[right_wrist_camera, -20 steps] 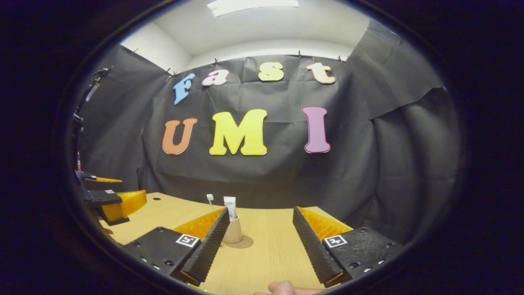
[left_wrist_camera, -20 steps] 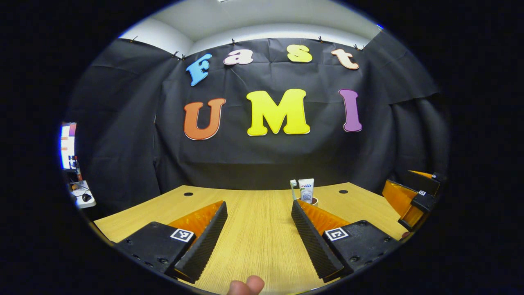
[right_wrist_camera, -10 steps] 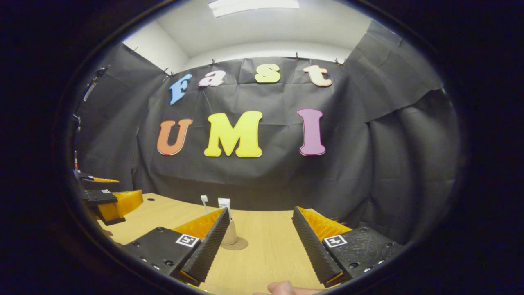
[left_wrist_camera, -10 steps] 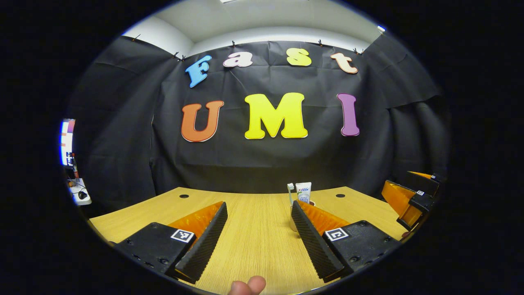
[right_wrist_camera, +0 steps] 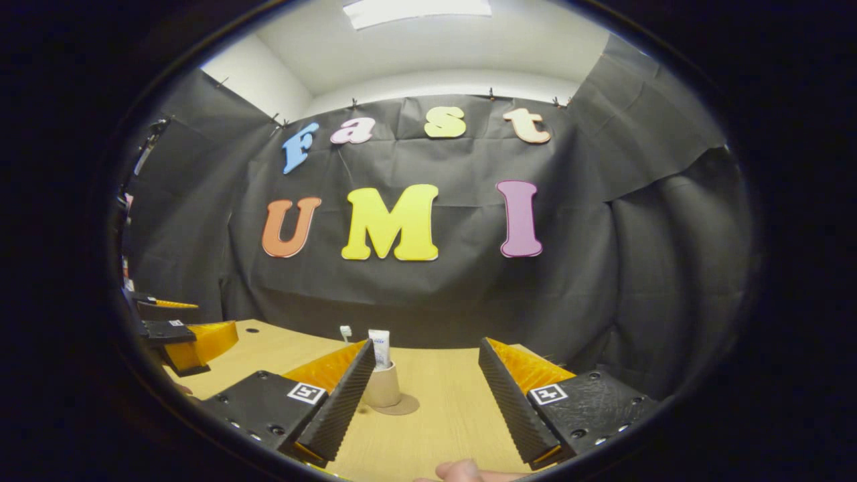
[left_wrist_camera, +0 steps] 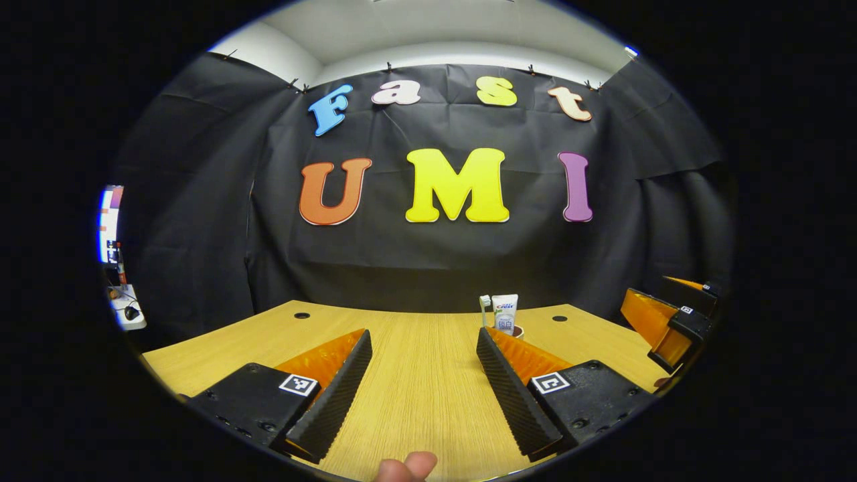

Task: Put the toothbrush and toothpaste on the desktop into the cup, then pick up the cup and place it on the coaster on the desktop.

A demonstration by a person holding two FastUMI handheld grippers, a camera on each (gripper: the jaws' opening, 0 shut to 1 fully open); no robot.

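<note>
Both grippers hover over the wooden desk (left_wrist_camera: 415, 375) with fingers spread apart, gripping nothing: the left gripper (left_wrist_camera: 423, 345) at the bottom of the left gripper view, the right gripper (right_wrist_camera: 423, 351) at the bottom of the right gripper view. Just left of centre there, its left finger partly hides the tan cup (right_wrist_camera: 385, 387), which stands upright on the round brown coaster (right_wrist_camera: 405, 406). A white toothbrush (right_wrist_camera: 345, 331) and toothpaste (right_wrist_camera: 379, 348) tube stick up from it. Far left, a cluttered side table (left_wrist_camera: 124, 311) shows.

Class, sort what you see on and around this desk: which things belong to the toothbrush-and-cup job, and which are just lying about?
Belongs to the job:
toothbrush
toothpaste
cup
coaster
left gripper
right gripper

Just lying about:
desk cable holes
screen and side clutter
</note>
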